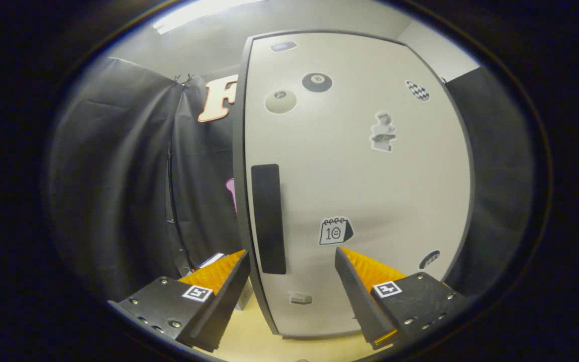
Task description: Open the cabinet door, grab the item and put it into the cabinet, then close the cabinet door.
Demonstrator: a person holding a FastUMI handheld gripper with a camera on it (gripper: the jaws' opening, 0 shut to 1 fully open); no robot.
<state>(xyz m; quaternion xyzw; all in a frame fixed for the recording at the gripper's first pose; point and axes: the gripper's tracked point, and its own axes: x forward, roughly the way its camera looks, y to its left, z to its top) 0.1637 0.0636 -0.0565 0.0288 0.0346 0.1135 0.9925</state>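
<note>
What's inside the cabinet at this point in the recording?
Nothing inside can be seen: the white cabinet door is shut and covers the interior. Its dark handle sits just beyond the open gripper, whose fingers are apart, touching nothing.

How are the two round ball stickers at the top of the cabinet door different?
The eight-ball sticker is black with a pale spot in its middle; the pale ball sticker is cream with a small dark spot. The eight-ball sticker sits higher and farther from the black handle side of the cabinet door; the pale ball sticker sits lower, nearer that edge. Both are round and flat. The gripper is open, fingers straddling the handle's lower end.
</note>
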